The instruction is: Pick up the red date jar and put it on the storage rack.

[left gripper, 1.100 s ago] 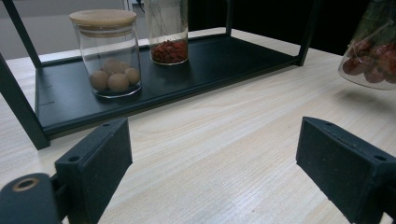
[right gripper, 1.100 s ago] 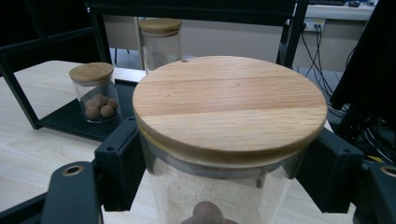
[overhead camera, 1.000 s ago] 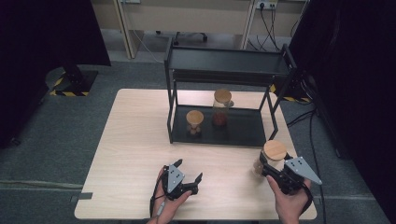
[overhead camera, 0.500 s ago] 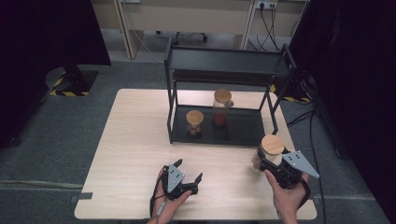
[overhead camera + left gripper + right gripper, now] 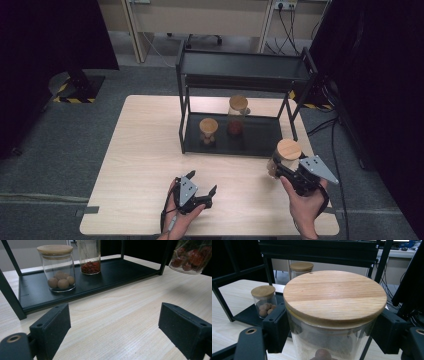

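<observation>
My right gripper (image 5: 281,171), clamped on the wood-lidded glass jar (image 5: 285,156), has lifted it nearer the black shelf's (image 5: 295,122) right corner; my left gripper (image 5: 200,187) rests released.

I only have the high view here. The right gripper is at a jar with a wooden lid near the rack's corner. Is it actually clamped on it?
Observer: Yes. In the right gripper view both pads of the right gripper press the held jar just under its lid.
Operator: What's in it?
Observer: Dark red round fruits; the left gripper view shows them through its tilted base.
Operator: And the short jar on the shelf?
Observer: The short jar holds tan balls.
</observation>
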Motion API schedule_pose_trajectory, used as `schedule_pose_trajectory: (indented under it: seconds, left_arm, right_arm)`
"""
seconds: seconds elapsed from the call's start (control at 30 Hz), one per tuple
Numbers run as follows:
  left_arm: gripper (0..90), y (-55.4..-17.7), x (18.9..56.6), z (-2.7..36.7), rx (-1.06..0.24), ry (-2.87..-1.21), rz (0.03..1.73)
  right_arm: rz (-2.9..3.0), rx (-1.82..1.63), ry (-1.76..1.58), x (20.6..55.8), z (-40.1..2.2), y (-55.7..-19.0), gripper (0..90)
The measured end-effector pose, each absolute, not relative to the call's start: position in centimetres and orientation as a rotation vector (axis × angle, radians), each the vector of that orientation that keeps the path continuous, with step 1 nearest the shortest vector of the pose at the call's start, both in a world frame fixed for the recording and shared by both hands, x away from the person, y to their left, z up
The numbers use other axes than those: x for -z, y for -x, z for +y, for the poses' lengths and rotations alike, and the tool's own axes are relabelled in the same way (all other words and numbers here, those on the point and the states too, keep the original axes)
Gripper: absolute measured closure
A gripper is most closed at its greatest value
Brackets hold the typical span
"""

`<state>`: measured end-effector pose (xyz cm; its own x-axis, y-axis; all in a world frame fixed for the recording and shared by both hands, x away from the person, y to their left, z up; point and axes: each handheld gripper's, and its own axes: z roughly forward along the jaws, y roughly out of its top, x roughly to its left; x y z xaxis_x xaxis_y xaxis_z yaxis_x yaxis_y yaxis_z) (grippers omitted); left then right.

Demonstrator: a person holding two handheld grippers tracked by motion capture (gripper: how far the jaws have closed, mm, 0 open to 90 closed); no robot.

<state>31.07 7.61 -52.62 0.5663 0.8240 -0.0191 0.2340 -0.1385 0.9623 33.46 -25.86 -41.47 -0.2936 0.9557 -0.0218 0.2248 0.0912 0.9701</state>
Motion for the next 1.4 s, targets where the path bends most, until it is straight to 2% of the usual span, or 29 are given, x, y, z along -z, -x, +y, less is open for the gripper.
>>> schedule_pose_trajectory:
  seconds: [1.4]
  left_arm:
    - [10.2, -31.1, 52.6, 7.6, -0.651, -1.674, 0.896]
  right_arm:
    - [1.635, -1.275, -1.194, 40.5, -24.0, -37.7, 25.6]
